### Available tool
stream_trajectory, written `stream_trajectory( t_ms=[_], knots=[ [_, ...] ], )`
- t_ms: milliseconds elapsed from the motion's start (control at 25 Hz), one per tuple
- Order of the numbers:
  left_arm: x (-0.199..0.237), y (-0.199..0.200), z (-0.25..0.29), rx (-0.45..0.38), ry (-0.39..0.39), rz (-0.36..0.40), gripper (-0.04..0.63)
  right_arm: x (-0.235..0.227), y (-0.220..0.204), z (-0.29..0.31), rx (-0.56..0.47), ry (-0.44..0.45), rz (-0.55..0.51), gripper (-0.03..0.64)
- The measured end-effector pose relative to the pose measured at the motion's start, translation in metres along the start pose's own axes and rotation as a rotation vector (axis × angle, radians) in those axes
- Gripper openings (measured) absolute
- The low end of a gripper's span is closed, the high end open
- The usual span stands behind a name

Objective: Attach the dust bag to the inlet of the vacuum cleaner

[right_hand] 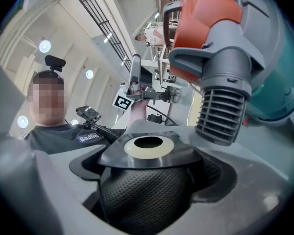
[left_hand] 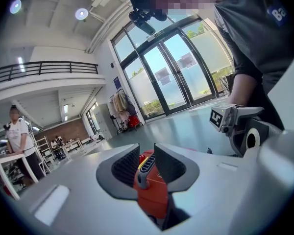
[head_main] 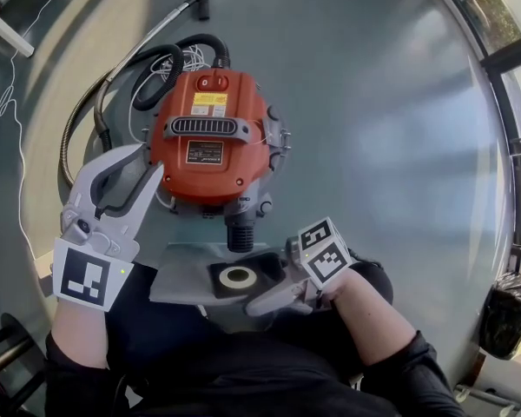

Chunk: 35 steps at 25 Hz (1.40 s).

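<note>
Right gripper (head_main: 273,287) clamped on the dust bag (head_main: 181,278) collar (head_main: 223,278), ring hole just short of the grey ribbed inlet (head_main: 240,233) on the orange vacuum cleaner (head_main: 210,137), spout aimed straight at it; left gripper (head_main: 152,159) part-open at the vacuum's side, grip unclear

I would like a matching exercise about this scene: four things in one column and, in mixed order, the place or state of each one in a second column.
Things:
1 vacuum cleaner
2 dust bag
3 inlet
4 hose

Places or states:
a gripped by the right tool
b looped on the floor on the far side of the machine
c orange, gripped by the left tool
d grey, sticking out toward the person

Pairs: 1-c, 2-a, 3-d, 4-b
</note>
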<state>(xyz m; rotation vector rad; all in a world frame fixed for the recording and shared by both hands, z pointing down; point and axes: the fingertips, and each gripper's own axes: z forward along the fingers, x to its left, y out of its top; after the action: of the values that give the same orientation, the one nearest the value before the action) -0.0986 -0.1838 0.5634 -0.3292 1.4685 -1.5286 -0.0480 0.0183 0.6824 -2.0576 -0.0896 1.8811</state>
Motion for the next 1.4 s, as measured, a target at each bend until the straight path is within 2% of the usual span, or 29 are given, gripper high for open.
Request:
stream_trajectory(
  t_ms=[320,560,760,880,1000,1080,1240,1400],
  knots=[
    [-0.002,-0.011,0.051,-0.053,-0.063,0.004,0.140,-0.011,-0.005,-0.002,-0.010,-0.025,0.013,0.522],
    [-0.008,-0.028,0.084,-0.081,-0.188,-0.022,0.166,-0.016,-0.010,-0.007,-0.021,-0.039,0.030,0.522],
    [-0.009,-0.022,0.089,-0.143,-0.239,-0.058,0.174,-0.022,-0.010,-0.009,-0.037,-0.032,0.055,0.522],
    [-0.014,-0.016,0.089,-0.153,-0.302,-0.014,0.223,-0.024,-0.011,-0.009,-0.050,-0.024,0.077,0.522],
    [-0.025,-0.022,0.094,-0.094,-0.377,0.070,0.244,-0.027,-0.008,-0.010,-0.060,-0.021,0.085,0.522],
    [-0.030,-0.024,0.097,-0.083,-0.410,0.110,0.259,-0.030,-0.006,-0.010,-0.067,-0.019,0.086,0.522],
    [-0.028,-0.023,0.098,-0.102,-0.414,0.113,0.259,-0.037,-0.006,-0.012,-0.066,-0.033,0.090,0.522],
    [-0.031,-0.035,0.102,-0.053,-0.432,0.136,0.256,-0.050,-0.006,-0.016,-0.074,-0.061,0.118,0.522]
  ],
)
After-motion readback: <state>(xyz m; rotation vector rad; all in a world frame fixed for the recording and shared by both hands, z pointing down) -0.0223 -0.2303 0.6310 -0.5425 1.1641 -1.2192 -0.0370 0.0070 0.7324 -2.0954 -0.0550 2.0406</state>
